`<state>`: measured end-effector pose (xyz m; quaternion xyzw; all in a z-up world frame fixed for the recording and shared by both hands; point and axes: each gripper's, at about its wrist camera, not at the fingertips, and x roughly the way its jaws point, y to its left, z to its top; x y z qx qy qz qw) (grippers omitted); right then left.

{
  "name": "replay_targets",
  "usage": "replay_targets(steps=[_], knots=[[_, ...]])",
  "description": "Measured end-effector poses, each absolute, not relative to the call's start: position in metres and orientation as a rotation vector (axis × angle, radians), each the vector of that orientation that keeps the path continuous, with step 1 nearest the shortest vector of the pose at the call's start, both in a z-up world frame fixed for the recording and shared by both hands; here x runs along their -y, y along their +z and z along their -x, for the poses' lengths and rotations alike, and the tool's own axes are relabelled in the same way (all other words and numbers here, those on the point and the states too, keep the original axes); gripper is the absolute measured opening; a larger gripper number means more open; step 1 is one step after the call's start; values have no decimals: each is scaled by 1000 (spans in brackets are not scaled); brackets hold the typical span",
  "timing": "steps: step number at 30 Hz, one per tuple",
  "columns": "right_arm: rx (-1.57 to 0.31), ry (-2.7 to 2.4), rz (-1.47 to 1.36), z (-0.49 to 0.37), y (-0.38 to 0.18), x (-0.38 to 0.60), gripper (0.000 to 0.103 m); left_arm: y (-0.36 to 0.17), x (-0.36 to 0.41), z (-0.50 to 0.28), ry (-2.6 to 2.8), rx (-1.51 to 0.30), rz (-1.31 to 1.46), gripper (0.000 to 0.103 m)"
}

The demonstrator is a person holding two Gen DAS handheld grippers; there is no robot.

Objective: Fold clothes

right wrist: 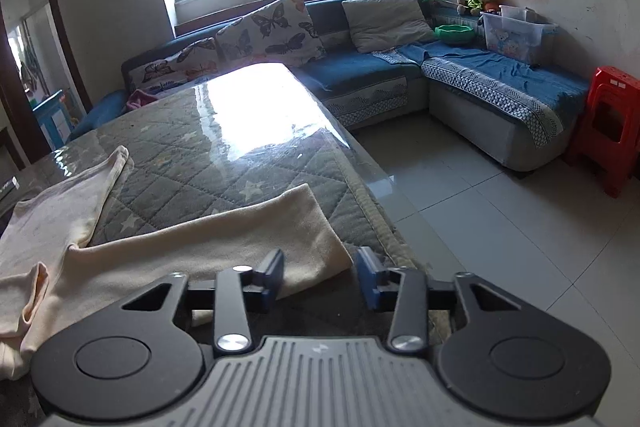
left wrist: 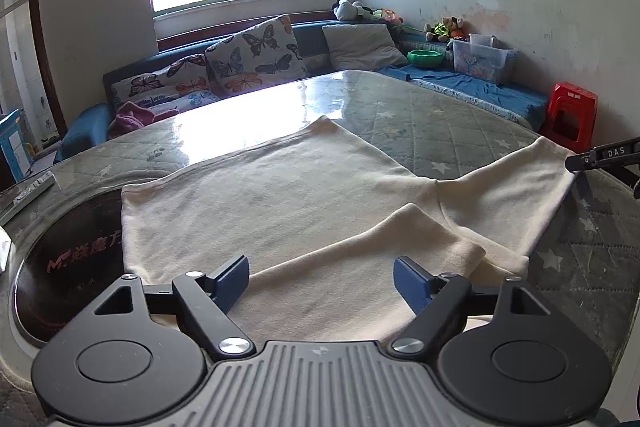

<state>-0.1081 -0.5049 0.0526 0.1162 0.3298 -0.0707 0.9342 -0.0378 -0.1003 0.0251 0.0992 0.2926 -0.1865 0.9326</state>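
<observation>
A cream long-sleeved shirt [left wrist: 260, 203] lies flat on the quilted grey table cover [left wrist: 432, 131]. One sleeve [left wrist: 360, 251] is folded across the body and runs between the blue fingers of my left gripper [left wrist: 322, 279], which stands wide open just above the cloth without touching it. The other sleeve [right wrist: 208, 247] stretches out toward the table's right edge. Its cuff end sits between the fingers of my right gripper [right wrist: 320, 273]. These are partly apart, and the right pad [right wrist: 368, 277] is clear of the cloth. The right gripper's tip [left wrist: 600, 157] shows at that cuff in the left wrist view.
A round black cooktop [left wrist: 68, 259] is set into the table at the left, with a remote [left wrist: 32, 187] beyond it. The table edge [right wrist: 372, 187] drops to tiled floor on the right. A blue corner sofa [right wrist: 360, 75] with cushions and a red stool [right wrist: 608, 131] stand behind.
</observation>
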Motion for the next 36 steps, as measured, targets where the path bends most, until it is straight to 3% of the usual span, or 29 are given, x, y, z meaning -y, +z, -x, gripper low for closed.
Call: replay_targets(steps=[2,5,22,36], knots=[[-674,-145,-234,106,52,506,15,25,102,38,-376,-599,-206,86],[-663,-128,-248,107,56,507,9,26,101,39,-365,-596,-206,87],[-499,344,-139,77,175,385,5,30,45,52,-254,-551,-122,88],[-543,665,53,54,192,221,4,20,-14,71,-164,-545,-3,88]])
